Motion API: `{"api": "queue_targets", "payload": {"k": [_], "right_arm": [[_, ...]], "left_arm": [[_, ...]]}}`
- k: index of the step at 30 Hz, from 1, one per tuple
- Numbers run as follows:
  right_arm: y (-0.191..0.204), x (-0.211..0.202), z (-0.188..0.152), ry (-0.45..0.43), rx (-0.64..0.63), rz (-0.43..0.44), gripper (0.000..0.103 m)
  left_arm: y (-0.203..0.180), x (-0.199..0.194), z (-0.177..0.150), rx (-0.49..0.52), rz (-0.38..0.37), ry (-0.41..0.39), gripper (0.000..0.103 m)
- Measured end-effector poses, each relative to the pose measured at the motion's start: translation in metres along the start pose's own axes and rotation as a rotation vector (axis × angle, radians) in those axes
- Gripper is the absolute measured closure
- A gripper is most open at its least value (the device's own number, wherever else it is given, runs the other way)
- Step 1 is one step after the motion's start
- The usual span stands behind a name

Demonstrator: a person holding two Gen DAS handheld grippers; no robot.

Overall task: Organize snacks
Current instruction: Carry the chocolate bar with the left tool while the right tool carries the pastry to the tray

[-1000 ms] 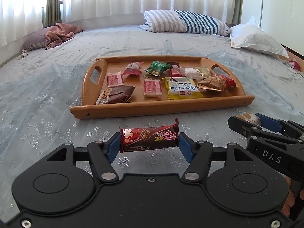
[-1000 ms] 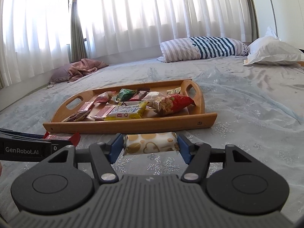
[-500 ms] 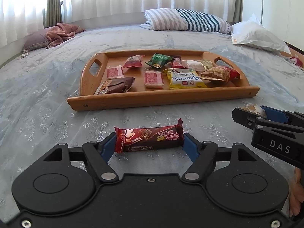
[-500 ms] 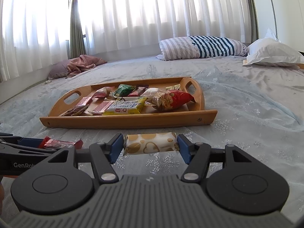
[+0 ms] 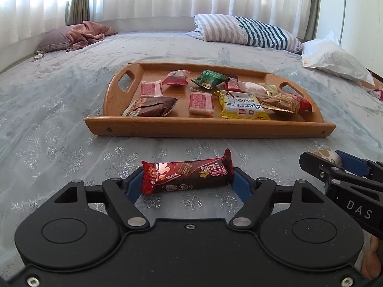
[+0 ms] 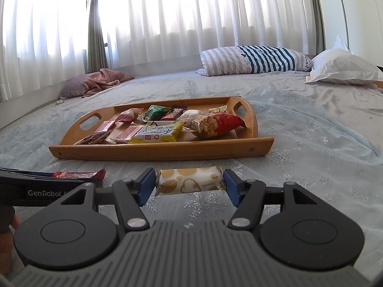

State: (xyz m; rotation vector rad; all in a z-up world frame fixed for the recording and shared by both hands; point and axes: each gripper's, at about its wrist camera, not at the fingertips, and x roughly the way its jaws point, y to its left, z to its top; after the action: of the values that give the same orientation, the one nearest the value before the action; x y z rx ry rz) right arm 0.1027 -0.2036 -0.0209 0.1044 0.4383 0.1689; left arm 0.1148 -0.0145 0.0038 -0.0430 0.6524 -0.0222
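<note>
Both grippers tilted down | left gripper [image 5: 188, 181] fingers closing on red bar [image 5: 186, 177] | right gripper [image 6: 189, 184] fingers clamp heart-print snack [image 6: 190, 180]

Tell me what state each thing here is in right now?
Left tongs: closing around the red snack bar, which sits between them.
Right tongs: shut on the heart-print snack.
Wooden tray: flat on the bed, holding many snack packets.
Curtains: drawn, daylight showing through.
</note>
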Motion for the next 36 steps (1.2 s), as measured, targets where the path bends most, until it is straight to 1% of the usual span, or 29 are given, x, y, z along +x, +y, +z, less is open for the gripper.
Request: {"api": "queue_targets", "payload": {"k": [1,3,10,18,27,36], "right_arm": [[0.0,0.0,0.0,0.0,-0.001,0.0,0.039],[0.0,0.0,0.0,-0.001,-0.003,-0.002,0.039],[0.001,0.0,0.0,-0.001,-0.002,-0.004,0.039],[-0.001,-0.001,0.009,-0.002,0.021,-0.005,0.04],[0.006,0.003,0.027,-0.026,0.01,-0.013,0.04],[0.009,0.017,0.061,-0.057,0.0,-0.021,0.04]], "left_arm": [[0.0,0.0,0.0,0.0,-0.002,-0.003,0.038],[0.0,-0.001,0.0,-0.004,-0.01,-0.011,0.039],[0.002,-0.008,0.0,-0.015,-0.009,-0.035,0.04],[0.006,-0.017,0.009,-0.01,0.008,-0.065,0.04],[0.013,-0.023,0.034,0.018,0.025,-0.104,0.04],[0.026,-0.016,0.066,0.002,0.006,-0.121,0.04]]}}
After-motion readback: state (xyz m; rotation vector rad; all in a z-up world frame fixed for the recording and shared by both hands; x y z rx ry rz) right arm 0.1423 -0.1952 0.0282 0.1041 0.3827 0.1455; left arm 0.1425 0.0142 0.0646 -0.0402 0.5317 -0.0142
